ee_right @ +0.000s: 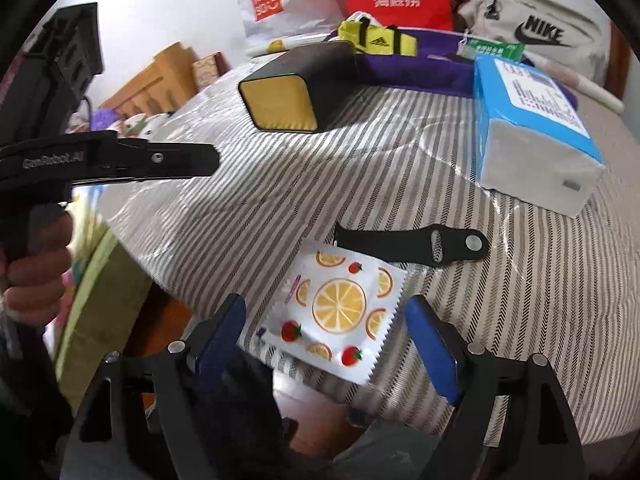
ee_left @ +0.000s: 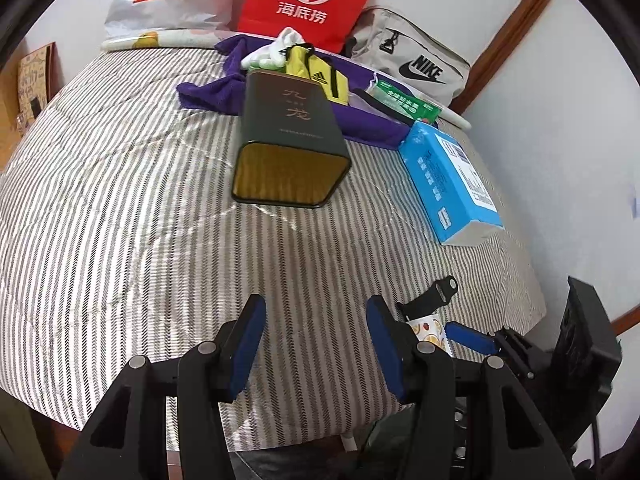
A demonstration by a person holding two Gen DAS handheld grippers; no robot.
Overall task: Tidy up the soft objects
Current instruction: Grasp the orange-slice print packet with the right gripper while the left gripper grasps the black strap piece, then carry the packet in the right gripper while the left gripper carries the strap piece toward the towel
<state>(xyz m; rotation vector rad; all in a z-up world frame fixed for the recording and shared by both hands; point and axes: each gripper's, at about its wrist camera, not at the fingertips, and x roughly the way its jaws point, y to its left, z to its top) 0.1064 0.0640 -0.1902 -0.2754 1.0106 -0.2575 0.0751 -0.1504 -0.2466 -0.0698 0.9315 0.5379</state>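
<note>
The striped bed cover [ee_right: 500, 300] fills the frame; low at centre lies the fruit-print packet [ee_right: 336, 308], flat, with the right gripper [ee_right: 328, 340] spread wide around it, pads clear. Judged best: lower squarely, then close on both edges

The left gripper [ee_left: 316, 344] hangs part-open, empty

Grey-striped bedcover [ee_left: 120, 200], fruit-printed white packet [ee_right: 340, 312]

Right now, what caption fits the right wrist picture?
Open right claw over a fruit-print packet on the striped bed.
</note>
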